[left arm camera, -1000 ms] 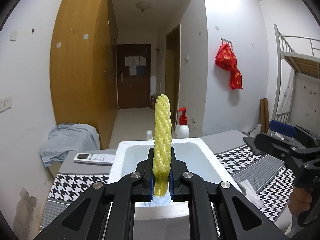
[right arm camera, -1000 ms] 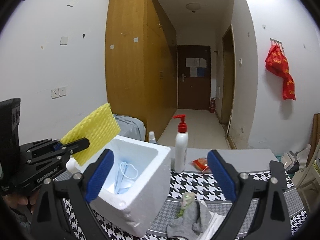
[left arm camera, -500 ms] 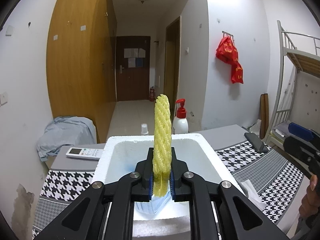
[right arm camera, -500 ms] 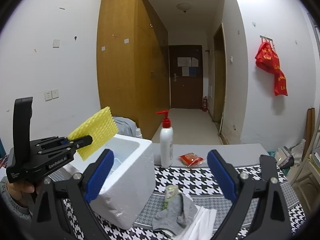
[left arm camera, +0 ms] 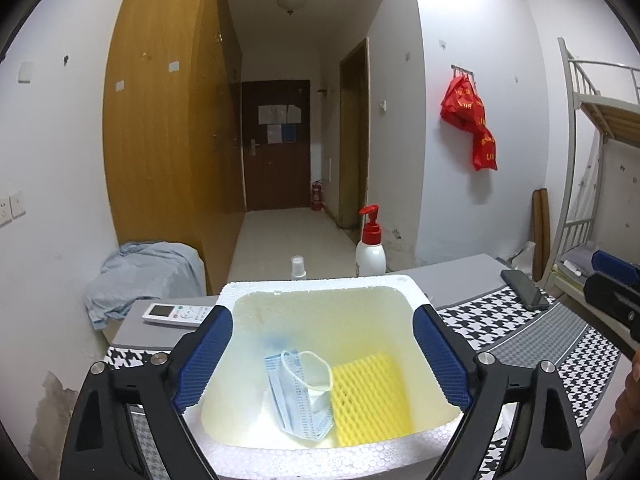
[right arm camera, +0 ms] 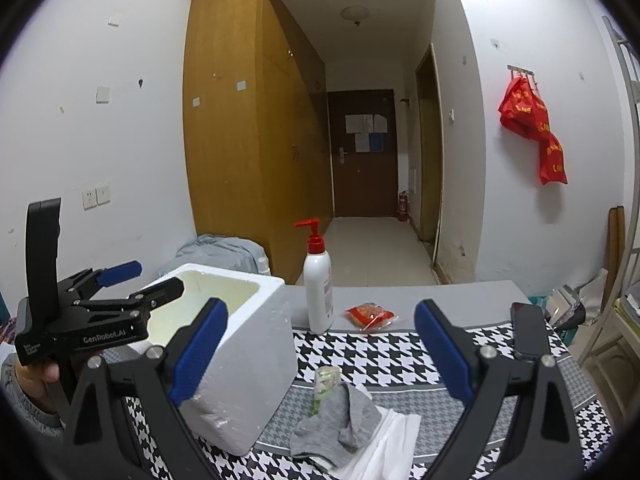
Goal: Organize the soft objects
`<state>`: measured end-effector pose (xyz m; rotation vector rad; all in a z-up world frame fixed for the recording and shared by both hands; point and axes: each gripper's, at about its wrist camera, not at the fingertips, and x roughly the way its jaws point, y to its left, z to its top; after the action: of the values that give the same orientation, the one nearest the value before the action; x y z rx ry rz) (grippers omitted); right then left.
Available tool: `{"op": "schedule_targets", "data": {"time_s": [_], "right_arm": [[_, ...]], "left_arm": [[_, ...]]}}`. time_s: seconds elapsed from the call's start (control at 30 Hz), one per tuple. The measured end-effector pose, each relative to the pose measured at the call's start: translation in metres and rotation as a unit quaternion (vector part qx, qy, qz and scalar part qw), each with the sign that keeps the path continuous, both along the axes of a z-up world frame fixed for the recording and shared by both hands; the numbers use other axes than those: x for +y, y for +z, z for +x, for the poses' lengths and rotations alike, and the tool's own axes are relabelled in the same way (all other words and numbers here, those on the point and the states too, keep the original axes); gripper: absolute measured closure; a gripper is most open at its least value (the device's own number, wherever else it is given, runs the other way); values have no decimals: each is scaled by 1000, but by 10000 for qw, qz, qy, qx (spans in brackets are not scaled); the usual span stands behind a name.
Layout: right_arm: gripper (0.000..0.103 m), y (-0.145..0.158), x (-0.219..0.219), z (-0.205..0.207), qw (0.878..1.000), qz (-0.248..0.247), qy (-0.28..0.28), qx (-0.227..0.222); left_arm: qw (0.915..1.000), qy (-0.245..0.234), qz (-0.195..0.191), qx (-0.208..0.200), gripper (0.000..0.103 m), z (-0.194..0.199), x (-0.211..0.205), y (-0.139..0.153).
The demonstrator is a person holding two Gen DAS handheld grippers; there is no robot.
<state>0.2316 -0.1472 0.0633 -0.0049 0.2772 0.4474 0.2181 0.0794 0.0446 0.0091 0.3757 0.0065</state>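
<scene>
grey sock (right arm camera: pixel 340 424): soft, light, floppy; lies on the cloth right of the white foam box (right arm camera: pixel 256 360); pinch a bunched fold
right gripper (right arm camera: pixel 320 354): jaws wide, empty; above the sock
left gripper (left arm camera: pixel 322 356): jaws opening, empty; over the box
yellow foam net (left arm camera: pixel 370 396): inside the box, beside the blue mask (left arm camera: pixel 298 392)

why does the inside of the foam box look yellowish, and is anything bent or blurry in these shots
Left wrist view: the foam box walls carry a yellow cast, probably bounced off the yellow foam net; focus is sharp. Right wrist view: fisheye bows the wardrobe and darkens the corners.
</scene>
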Motion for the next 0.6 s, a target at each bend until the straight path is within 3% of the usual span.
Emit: {"op": "schedule_targets", "data": {"time_s": [0.4, 0.47, 0.6], "right_arm": [[6, -6, -14, -14, 9999, 92, -71, 43], [0, -7, -16, -19, 9999, 108, -68, 68], [0, -6, -21, -29, 9997, 195, -138, 23]], "left_arm": [[9988, -193, -248, -362, 3, -37, -2, 12], [9986, -170, -244, -446, 3, -44, -3, 14], [9979, -86, -190, -616, 3, -59, -4, 17]]}}
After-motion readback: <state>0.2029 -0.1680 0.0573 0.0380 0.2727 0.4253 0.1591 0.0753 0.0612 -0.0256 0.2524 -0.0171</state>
